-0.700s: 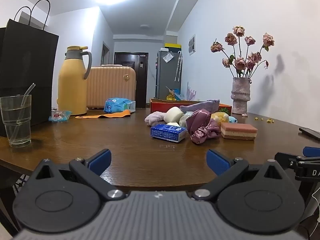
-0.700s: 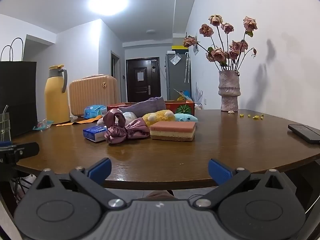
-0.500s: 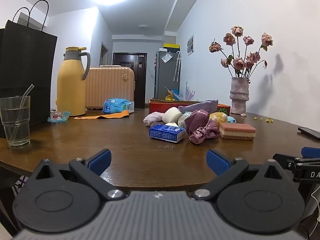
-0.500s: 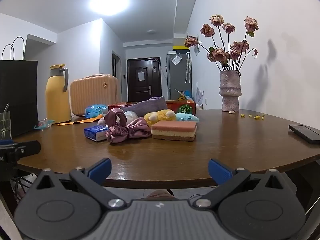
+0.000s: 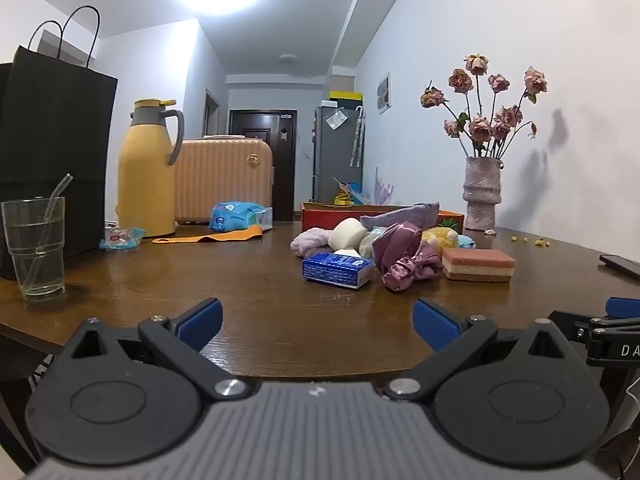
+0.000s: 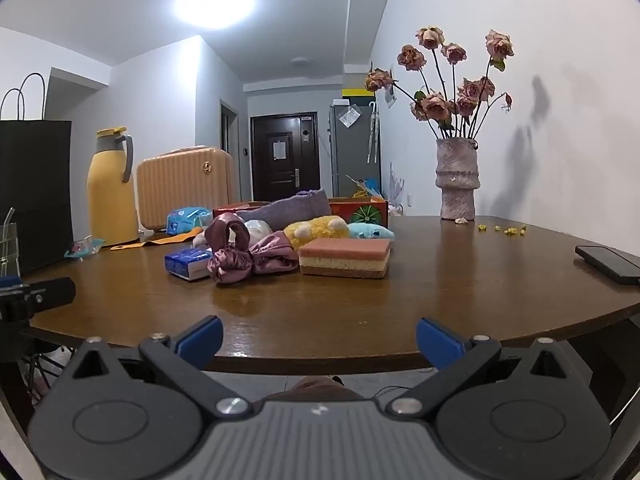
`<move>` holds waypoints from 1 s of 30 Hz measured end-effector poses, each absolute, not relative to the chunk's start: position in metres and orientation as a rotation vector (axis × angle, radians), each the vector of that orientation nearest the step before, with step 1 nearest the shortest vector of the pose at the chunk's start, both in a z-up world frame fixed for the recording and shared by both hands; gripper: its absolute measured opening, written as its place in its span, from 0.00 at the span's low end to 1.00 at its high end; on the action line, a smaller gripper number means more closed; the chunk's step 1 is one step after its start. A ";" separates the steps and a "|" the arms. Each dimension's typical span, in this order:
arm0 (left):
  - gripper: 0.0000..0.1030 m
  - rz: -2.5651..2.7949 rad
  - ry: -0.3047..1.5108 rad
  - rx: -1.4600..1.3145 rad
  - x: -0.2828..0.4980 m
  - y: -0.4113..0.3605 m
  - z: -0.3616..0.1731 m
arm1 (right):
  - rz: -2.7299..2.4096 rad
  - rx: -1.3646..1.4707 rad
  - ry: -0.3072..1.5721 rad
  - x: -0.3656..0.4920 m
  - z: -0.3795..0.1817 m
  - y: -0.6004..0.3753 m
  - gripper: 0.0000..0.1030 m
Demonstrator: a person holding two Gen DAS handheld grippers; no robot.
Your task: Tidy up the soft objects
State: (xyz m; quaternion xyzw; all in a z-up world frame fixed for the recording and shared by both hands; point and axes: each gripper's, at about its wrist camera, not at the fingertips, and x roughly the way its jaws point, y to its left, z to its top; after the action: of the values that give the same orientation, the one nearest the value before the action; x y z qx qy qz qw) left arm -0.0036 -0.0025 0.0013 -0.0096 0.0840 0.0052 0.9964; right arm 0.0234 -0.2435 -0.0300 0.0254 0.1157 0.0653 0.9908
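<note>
A drinking glass (image 5: 34, 248) with a straw is seen in full only in the left wrist view, at the table's near left edge; in the right wrist view only a sliver of it shows. The dark phone (image 6: 608, 262) is shown whole only in the right wrist view, lying near the table's right edge.

The left gripper (image 5: 316, 322) is held with its jaws wide apart and nothing between them, and the right gripper (image 6: 318, 338) likewise, both at the near edge of the table.

The pile of soft objects (image 5: 396, 248) is gathered mid-table, well apart from both grippers: a satin scrunchie (image 6: 244, 256), a layered sponge (image 6: 344, 258), a tissue pack (image 5: 338, 270), plush toys. A red box (image 5: 324, 214) stands just behind the pile.

The brown wooden table (image 5: 240, 280) also carries a yellow thermos (image 5: 146, 172), a black paper bag (image 5: 52, 160) and a vase of dried roses (image 6: 456, 178). White walls and a dark door (image 6: 284, 154) are seen beyond.
</note>
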 end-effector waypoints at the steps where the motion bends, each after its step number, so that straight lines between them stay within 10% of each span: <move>1: 1.00 0.015 0.167 -0.017 -0.004 -0.003 0.001 | 0.125 0.052 0.240 0.025 -0.030 -0.244 1.00; 30: 1.00 0.019 0.172 -0.008 -0.001 -0.001 -0.001 | 0.138 -0.010 0.249 0.022 -0.032 -0.231 1.00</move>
State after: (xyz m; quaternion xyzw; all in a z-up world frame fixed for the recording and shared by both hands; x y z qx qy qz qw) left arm -0.0012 -0.0005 -0.0009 -0.0041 0.0861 0.0096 0.9962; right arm 0.0219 -0.2313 -0.0323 -0.0050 0.1240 0.0689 0.9899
